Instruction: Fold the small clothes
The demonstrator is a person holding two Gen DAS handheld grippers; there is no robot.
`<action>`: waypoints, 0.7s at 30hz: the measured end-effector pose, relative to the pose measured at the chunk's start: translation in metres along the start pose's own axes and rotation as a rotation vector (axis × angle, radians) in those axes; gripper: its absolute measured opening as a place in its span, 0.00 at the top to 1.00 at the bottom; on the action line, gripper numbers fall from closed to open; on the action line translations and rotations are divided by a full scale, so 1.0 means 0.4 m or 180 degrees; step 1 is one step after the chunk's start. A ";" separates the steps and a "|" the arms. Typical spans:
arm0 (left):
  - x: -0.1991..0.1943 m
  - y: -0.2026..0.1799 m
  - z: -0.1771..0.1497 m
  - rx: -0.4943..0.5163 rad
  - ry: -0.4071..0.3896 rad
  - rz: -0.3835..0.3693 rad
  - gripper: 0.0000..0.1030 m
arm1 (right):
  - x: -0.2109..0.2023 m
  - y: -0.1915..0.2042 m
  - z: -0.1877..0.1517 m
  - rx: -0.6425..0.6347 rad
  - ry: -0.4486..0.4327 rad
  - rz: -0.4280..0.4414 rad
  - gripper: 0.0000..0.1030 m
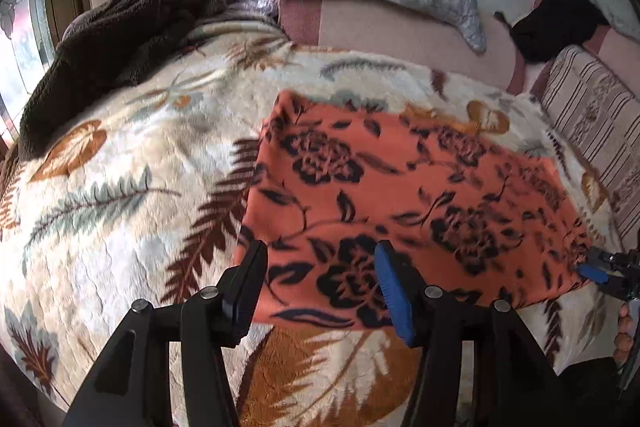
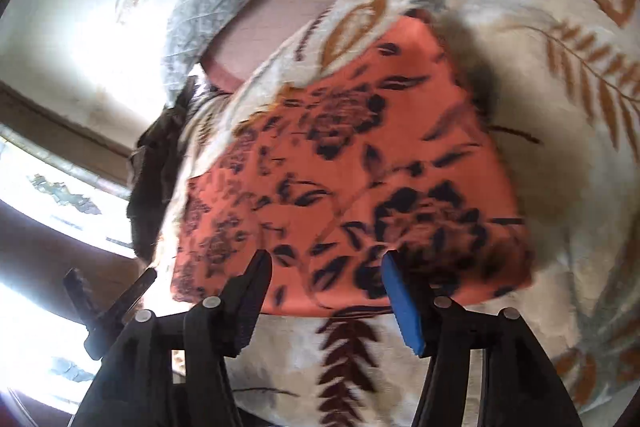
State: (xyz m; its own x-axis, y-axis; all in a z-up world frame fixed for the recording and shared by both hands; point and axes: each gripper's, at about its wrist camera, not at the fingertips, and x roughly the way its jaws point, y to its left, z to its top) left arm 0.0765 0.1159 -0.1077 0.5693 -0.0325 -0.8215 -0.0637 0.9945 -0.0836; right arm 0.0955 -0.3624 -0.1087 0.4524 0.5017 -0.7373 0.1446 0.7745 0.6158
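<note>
orange floral cloth (image 2: 352,187) motion-blurred, brown garment (image 1: 120,43) edge-cut

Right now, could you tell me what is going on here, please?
A person holding a gripper in each hand is folding clothes on a bed. An orange cloth with black flowers lies flat, apparently already folded into a rectangle, on a cream fleece blanket with leaf print. The left gripper is open at the cloth's near edge; the right gripper is open at another edge. Neither grips it. A brown fuzzy garment lies bunched farther back.
</note>
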 end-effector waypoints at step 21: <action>-0.067 -0.190 -0.008 -0.0131 -0.0141 -0.0168 0.45 | -0.009 -0.156 -0.074 0.1571 -0.0423 0.0646 0.74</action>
State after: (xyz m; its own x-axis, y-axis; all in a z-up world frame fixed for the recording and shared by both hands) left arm 0.0634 0.0409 -0.0813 0.6084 -0.0793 -0.7897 -0.0658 0.9865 -0.1498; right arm 0.0587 -0.4009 -0.1528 0.6169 0.5444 -0.5684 0.4239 0.3787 0.8227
